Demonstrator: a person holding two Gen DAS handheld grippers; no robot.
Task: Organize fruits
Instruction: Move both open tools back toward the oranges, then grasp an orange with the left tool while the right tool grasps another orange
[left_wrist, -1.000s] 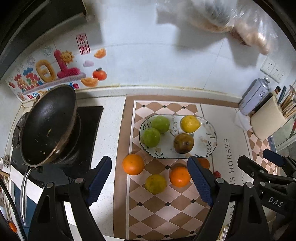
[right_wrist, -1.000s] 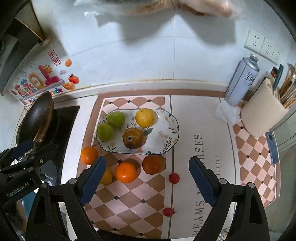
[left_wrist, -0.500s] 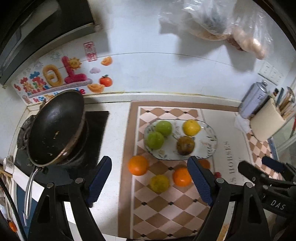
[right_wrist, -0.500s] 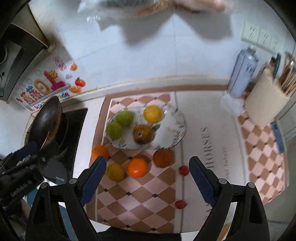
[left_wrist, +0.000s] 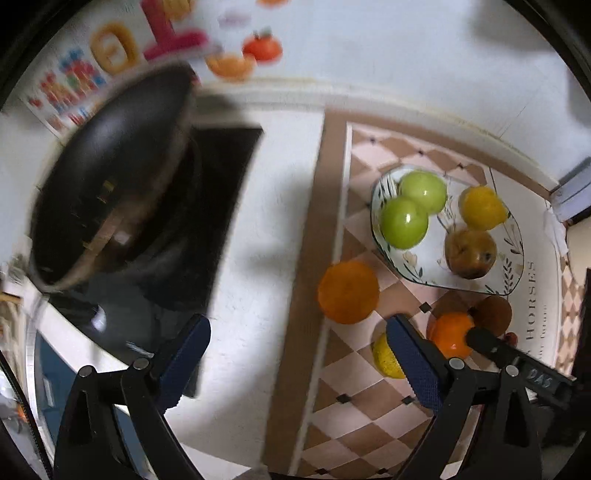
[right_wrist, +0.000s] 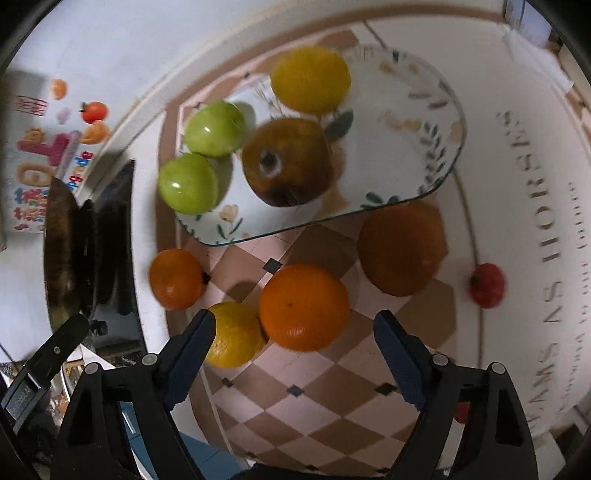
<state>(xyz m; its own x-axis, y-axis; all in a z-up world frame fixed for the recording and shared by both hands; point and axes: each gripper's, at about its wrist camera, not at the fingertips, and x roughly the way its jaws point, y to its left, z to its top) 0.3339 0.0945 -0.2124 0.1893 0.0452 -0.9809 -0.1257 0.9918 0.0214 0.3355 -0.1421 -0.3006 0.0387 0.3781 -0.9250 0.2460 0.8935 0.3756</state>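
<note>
A floral glass plate on the checkered mat holds two green apples, a yellow citrus and a brown fruit. In front of it lie three oranges, a yellow-green citrus and a small red fruit. My right gripper is open just above the middle orange. My left gripper is open over the white counter, left of an orange. The plate also shows in the left wrist view.
A black wok sits on the dark stove at the left. Colourful stickers line the wall behind. A second small red fruit lies by my right finger. The right gripper's arm reaches in beside the fruits.
Both grippers have dropped closer to the counter. The right one has come down over the loose oranges. The left one has swung left toward the stove side.
</note>
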